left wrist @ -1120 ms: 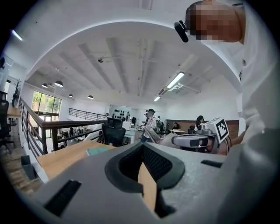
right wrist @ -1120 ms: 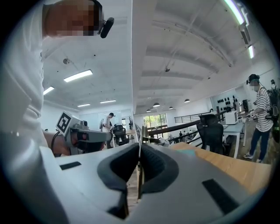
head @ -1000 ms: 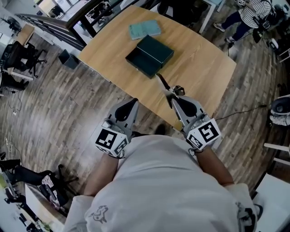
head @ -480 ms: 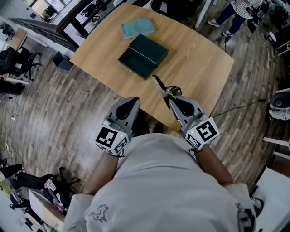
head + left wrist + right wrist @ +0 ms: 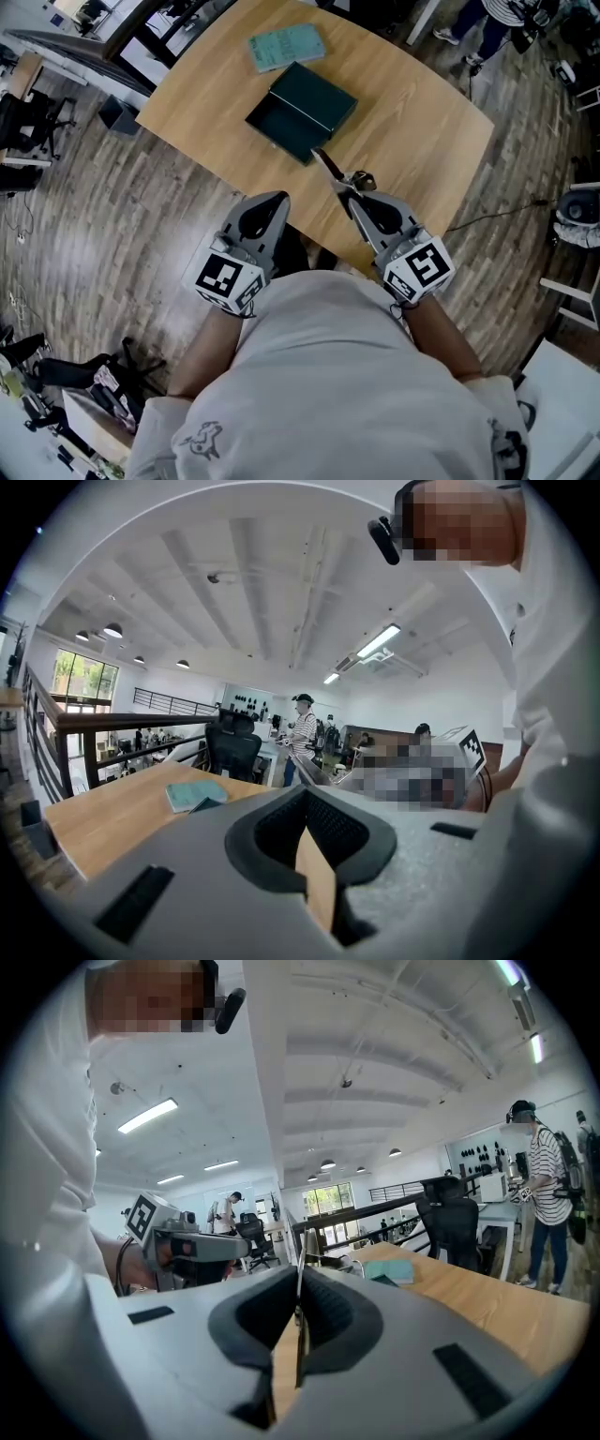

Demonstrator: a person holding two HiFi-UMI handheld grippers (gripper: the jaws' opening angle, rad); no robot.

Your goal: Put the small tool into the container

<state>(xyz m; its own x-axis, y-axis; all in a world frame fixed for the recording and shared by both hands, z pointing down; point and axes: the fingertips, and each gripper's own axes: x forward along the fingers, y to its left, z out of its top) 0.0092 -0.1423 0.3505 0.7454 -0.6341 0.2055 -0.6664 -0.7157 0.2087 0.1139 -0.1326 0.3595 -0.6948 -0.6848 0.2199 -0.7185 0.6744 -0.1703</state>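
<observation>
A dark green box-shaped container [image 5: 302, 111] stands on the wooden table [image 5: 412, 141], in the middle. My right gripper [image 5: 350, 193] is shut on the small tool [image 5: 330, 172], a slim dark metal piece whose tip points at the container's near corner, just short of it. In the right gripper view the tool [image 5: 298, 1283] shows edge-on between the jaws. My left gripper [image 5: 273, 201] hovers over the table's front edge, left of the tool, shut and empty. The left gripper view shows only a wedge of table through its jaws [image 5: 314, 878].
A teal notebook [image 5: 286, 45] lies behind the container. Wood-plank floor surrounds the table, with a cable [image 5: 497, 223] on it at right. A person in a striped shirt [image 5: 548, 1194] and office chairs [image 5: 232, 747] stand beyond the table.
Both grippers have moved forward over the table toward the container. The tool's tip now lies close to the container's near corner.
</observation>
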